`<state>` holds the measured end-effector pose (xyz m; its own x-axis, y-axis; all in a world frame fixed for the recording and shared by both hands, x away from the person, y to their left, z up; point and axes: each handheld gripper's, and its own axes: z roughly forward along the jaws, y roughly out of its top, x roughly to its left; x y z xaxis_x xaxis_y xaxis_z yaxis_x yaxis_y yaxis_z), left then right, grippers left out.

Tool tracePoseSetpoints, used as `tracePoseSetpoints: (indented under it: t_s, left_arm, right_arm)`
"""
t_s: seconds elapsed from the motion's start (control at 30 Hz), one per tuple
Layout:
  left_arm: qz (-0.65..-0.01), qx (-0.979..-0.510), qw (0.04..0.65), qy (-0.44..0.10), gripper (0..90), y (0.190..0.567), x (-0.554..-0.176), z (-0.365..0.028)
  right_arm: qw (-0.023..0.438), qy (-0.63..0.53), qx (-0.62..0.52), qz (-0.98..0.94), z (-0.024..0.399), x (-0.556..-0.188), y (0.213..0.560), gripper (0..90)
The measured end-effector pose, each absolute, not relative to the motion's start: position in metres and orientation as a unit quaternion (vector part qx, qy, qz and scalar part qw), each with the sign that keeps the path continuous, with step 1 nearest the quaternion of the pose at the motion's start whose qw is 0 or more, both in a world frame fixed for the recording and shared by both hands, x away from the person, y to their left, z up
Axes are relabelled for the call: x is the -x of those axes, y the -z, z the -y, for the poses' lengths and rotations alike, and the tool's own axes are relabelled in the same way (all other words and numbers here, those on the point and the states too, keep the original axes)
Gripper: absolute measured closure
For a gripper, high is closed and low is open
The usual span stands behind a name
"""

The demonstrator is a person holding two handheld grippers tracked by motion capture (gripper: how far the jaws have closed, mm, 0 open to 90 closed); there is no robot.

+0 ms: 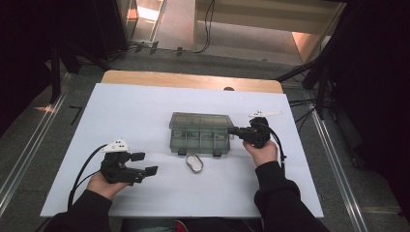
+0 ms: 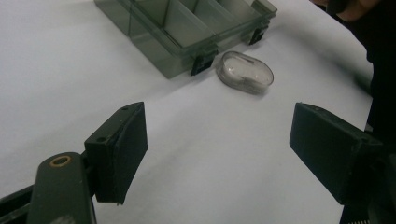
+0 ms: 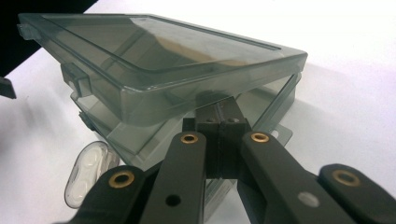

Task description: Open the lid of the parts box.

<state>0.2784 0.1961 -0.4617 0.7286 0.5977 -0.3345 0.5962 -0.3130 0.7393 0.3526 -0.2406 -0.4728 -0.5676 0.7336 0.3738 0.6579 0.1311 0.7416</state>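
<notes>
A white sheet covers the surface (image 1: 145, 116), whose wooden far edge shows beyond it; around it lie grey floor, metal rails and dark stands with cables, and a lit patch of floor at the back. At the left, the left tongs (image 1: 143, 164) rest low over the sheet with jaws spread wide and nothing between them. Right of them lies a small clear oval case (image 1: 194, 163), just in front of the box. The smoky translucent plastic box (image 1: 200, 131) sits mid-surface, divided into compartments, with dark latches on its near side and its lid slightly raised. At the right, the right tongs (image 1: 231, 130), jaws pressed together, are tucked under the lid's right edge.
</notes>
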Motion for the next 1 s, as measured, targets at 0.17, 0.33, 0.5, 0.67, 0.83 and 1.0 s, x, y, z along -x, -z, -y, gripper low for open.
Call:
tracePoseSetpoints:
  t_s: [0.17,0.33,0.5,0.67,0.83,1.0]
  left_arm:
    - [-0.374,-0.806,0.459,-0.003,19.5,0.460,-0.284,-0.195]
    - [-0.378,-0.803,0.461,-0.013,19.5,0.458,-0.291,-0.191]
    - [-0.384,-0.799,0.462,-0.018,19.5,0.456,-0.301,-0.188]
    - [-0.389,-0.797,0.462,-0.023,19.6,0.454,-0.309,-0.188]
    - [-0.389,-0.800,0.457,-0.028,19.6,0.454,-0.316,-0.182]
    - [-0.388,-0.801,0.456,-0.029,19.5,0.454,-0.323,-0.177]
  right_arm:
    - [0.039,-0.469,-0.465,-0.750,0.241,-0.354,0.471,87.4]
    - [0.040,-0.470,-0.465,-0.749,0.241,-0.355,0.470,87.4]
    - [0.038,-0.474,-0.465,-0.747,0.240,-0.355,0.468,87.4]
    - [0.039,-0.472,-0.465,-0.748,0.240,-0.356,0.468,87.4]
    - [0.040,-0.472,-0.465,-0.748,0.240,-0.356,0.467,87.4]
    - [0.041,-0.472,-0.464,-0.748,0.240,-0.356,0.467,87.4]
